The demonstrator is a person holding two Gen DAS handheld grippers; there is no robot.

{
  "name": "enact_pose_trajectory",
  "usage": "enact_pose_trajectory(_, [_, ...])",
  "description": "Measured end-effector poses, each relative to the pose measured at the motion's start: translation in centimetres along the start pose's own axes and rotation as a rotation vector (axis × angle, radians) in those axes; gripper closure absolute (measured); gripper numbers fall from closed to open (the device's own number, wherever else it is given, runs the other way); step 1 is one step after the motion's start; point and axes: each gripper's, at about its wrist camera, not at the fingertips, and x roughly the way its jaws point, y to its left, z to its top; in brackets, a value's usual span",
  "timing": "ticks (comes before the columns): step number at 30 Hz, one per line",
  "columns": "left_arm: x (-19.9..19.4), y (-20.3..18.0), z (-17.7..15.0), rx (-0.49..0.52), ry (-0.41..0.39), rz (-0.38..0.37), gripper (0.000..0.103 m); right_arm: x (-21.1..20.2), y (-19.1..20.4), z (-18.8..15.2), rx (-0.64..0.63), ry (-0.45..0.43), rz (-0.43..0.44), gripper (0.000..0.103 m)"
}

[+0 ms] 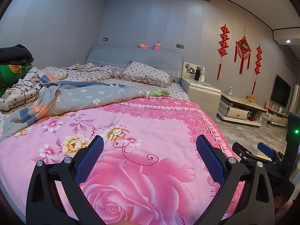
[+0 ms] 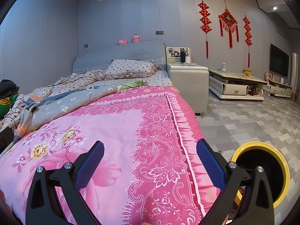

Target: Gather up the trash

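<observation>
My left gripper stands open above the pink floral bedspread, with nothing between its blue pads. My right gripper is open too and empty, over the bedspread's darker pink border near the bed's right edge. A yellow-rimmed bin with a black inside stands on the floor just right of the right gripper. In the left wrist view the right gripper shows at the right edge. A small green and pink crumpled piece lies mid-bed by the grey quilt; I cannot tell whether it is trash or bedding.
A grey patterned quilt and a dotted pillow lie on the far half of the bed. A black cable coils at the left. A white bedside cabinet and a low table stand right of the bed on tiled floor.
</observation>
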Motion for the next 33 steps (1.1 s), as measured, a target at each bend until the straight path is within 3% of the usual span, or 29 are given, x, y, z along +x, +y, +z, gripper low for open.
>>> enact_pose_trajectory(33, [0.41, 0.56, -0.38, -0.038, 0.019, 0.005, 0.008, 0.47, 0.05, -0.26, 0.001, 0.024, 0.020, 0.008])
